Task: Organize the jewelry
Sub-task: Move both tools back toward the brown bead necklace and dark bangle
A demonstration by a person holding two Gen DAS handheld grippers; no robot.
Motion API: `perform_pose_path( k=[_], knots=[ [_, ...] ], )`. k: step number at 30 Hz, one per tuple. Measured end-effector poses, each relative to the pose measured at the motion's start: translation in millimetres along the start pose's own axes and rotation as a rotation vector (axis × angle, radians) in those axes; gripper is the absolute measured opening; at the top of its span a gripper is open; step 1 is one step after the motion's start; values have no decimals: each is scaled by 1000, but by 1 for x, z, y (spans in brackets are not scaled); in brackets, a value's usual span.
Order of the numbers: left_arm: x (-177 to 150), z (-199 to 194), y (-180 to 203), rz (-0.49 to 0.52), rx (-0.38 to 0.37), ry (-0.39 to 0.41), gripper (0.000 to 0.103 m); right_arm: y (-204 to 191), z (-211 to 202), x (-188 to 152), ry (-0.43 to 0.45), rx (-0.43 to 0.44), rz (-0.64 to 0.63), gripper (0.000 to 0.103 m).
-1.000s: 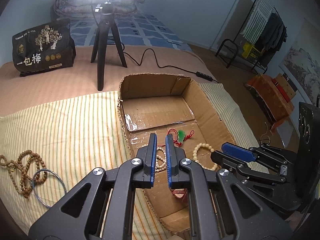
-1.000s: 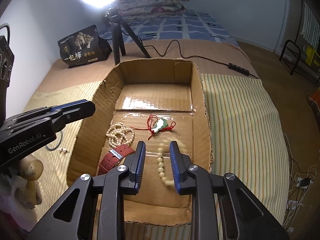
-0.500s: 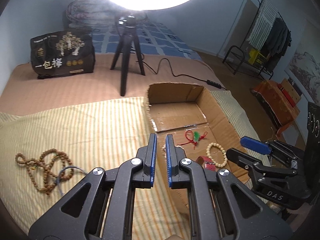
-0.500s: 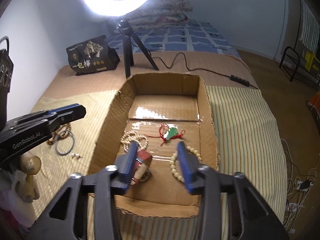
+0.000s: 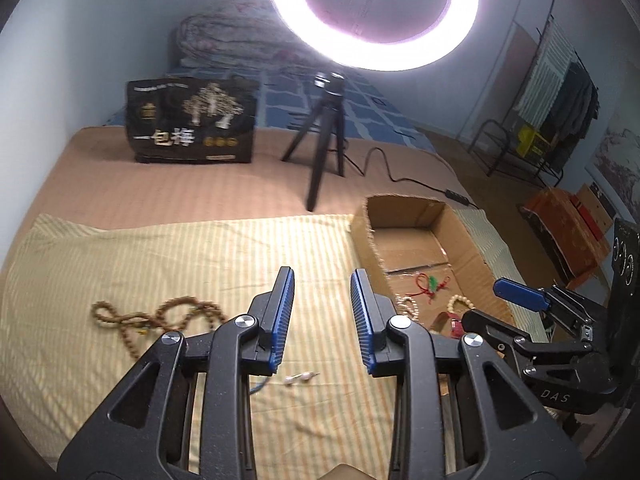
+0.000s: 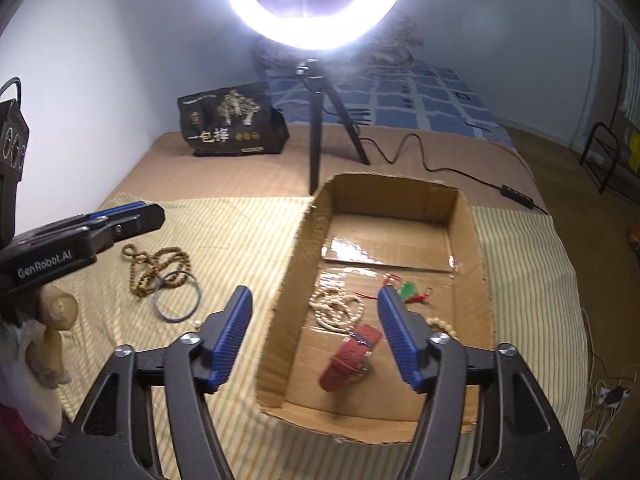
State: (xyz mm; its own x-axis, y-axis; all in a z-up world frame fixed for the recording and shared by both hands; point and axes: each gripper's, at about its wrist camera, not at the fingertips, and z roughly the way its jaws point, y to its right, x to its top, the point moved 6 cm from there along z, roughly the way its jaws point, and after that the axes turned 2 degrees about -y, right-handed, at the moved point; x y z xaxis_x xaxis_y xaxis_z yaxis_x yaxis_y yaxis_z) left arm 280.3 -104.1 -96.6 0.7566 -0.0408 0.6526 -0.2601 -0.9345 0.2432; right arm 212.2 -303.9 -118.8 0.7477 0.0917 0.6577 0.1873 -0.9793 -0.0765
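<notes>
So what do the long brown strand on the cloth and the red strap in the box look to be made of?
Brown strand: small round matte beads, tan-brown, likely wood or seed; no shine.
Red strap: flat textured band with a small metal buckle, looks like leather or an imitation; the blur leaves it open.
Box: plain corrugated cardboard with ragged cut edges and glossy tape on its floor.
</notes>
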Motion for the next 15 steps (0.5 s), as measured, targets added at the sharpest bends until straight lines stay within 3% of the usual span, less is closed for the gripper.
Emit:
perform_pose_path(
  k=[15],
  knots=[
    [-16, -24, -66, -40, 83, -19, 29, -55, 11, -2, -23, 89, -97, 67]
  ],
)
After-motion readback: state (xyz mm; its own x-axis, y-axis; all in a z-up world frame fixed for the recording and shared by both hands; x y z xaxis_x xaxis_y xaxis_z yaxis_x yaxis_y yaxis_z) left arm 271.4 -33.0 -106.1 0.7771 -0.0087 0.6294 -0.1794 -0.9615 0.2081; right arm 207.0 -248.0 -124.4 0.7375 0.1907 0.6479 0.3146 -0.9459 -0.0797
